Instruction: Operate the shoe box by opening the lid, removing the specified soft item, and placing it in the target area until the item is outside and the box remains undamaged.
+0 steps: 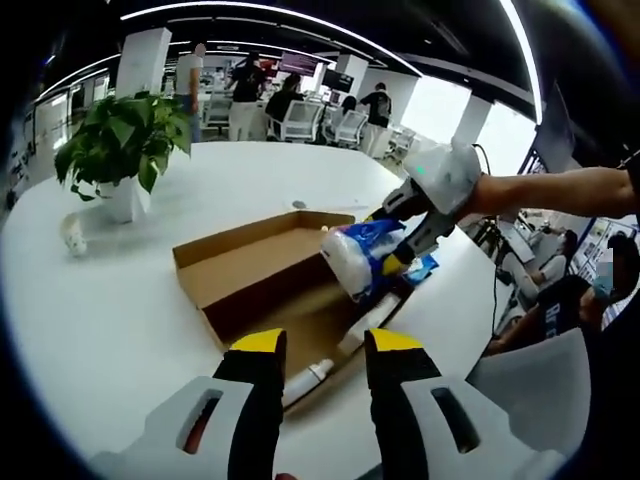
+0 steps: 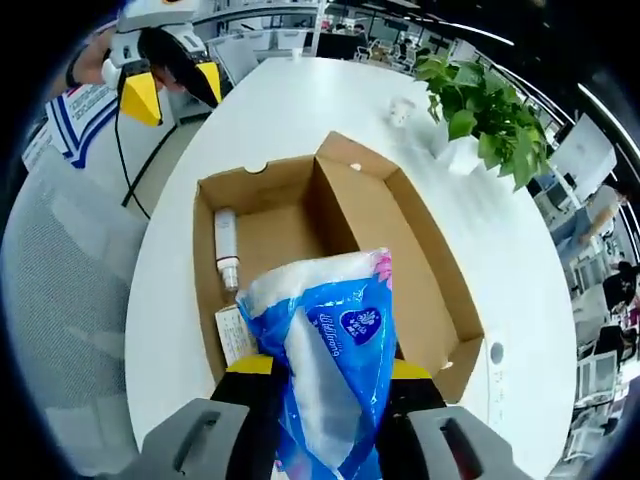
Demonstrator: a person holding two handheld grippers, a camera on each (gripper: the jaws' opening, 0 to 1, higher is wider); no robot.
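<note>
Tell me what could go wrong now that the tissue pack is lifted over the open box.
The right gripper pinches only one end of the soft tissue pack, so it might slip and fall back into the shoe box. The pack could also snag the box wall. The left gripper isn't steadying the box.

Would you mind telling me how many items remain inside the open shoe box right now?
2: a white bottle lying along one wall of the shoe box, and a small white packet just beyond it. The tissue pack in the right hand-held gripper may hide more.

Left gripper view low across table, right gripper view looking down, sharing shoe box (image 1: 262, 268).
</note>
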